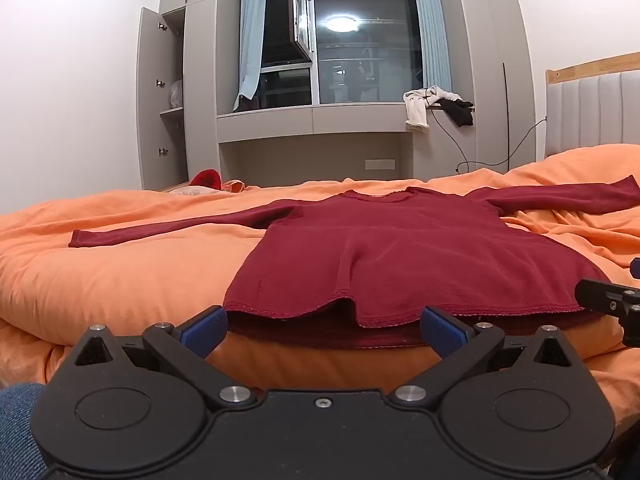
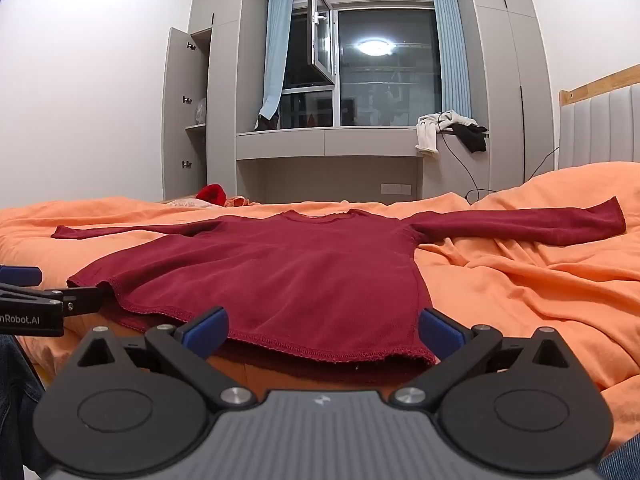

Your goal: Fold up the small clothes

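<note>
A dark red long-sleeved top [image 1: 384, 248] lay spread flat across the frame's centre on an orange duvet [image 1: 120, 280]. Both the left gripper [image 1: 324, 330] and right gripper [image 2: 324, 330] hung wide apart at its hem, apparently not touching; folding looked unstarted, and gripping the hem seemed next.

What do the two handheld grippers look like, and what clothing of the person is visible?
Both grippers are black with silver bolts and blue finger pads. The left gripper has a smooth black body; the right gripper has a ribbed grey plate with a small white logo. White lettering marks the left gripper's side in the right wrist view. Blue denim shows at the edges.
</note>
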### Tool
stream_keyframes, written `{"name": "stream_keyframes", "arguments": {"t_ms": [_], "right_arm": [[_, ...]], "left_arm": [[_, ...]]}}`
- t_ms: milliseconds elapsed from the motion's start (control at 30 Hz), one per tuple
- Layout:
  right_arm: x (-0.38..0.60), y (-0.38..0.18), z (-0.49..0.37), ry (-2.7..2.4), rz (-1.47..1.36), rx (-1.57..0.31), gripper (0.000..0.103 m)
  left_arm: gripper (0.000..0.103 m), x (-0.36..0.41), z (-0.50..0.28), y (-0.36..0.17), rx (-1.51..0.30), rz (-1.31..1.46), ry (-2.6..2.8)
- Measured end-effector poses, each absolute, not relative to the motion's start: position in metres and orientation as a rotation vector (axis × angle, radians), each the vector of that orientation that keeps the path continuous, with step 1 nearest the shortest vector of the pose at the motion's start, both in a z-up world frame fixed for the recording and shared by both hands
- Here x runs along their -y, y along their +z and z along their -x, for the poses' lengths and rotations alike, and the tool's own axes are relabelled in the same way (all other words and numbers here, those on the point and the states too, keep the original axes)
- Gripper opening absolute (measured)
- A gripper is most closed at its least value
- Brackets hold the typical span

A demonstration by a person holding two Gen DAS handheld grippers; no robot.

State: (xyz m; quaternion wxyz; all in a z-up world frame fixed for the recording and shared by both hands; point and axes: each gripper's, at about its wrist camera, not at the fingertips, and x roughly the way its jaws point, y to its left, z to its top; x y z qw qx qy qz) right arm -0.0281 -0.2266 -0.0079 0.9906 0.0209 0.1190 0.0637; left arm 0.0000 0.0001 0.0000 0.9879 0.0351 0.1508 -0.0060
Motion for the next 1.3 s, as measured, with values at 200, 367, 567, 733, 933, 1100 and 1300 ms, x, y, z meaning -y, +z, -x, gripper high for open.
{"name": "stream_keyframes", "arguments": {"t_ms": [200, 367, 567, 733, 933, 1100, 1300], "right_arm": [[0.2267, -0.0079, 0.0281, 0.128, -0.043, -0.24, 0.103], [0.2268, -0.0079, 0.0281, 0.128, -0.043, -0.24, 0.103], [0.2271, -0.0079, 0.0283, 0.127, -0.044, -0.241, 0.103], [0.227, -0.0078, 0.0285, 0.127, -0.043, -0.241, 0.103], [0.227, -0.0078, 0.0285, 0.127, -0.043, -0.243, 0.103], [0.2269, -0.0078, 0.0285, 0.127, -0.043, -0.244, 0.103], [0.2269, -0.0079, 0.0285, 0.127, -0.044, -0.245, 0.103]], "left_arm": [[0.102, -0.0001, 0.0, 0.0, -0.303, -0.074, -0.012], [0.102, 0.0001, 0.0, -0.0001, -0.303, -0.078, -0.01], [0.102, 0.0001, 0.0, -0.0001, -0.303, -0.079, -0.01], [0.102, 0.0001, 0.0, -0.0001, -0.303, -0.08, -0.01], [0.102, 0.0001, 0.0, -0.0001, -0.303, -0.08, -0.01], [0.102, 0.0001, 0.0, -0.0001, -0.303, -0.08, -0.01], [0.102, 0.0001, 0.0, -0.0001, -0.303, -0.08, -0.01]]}}
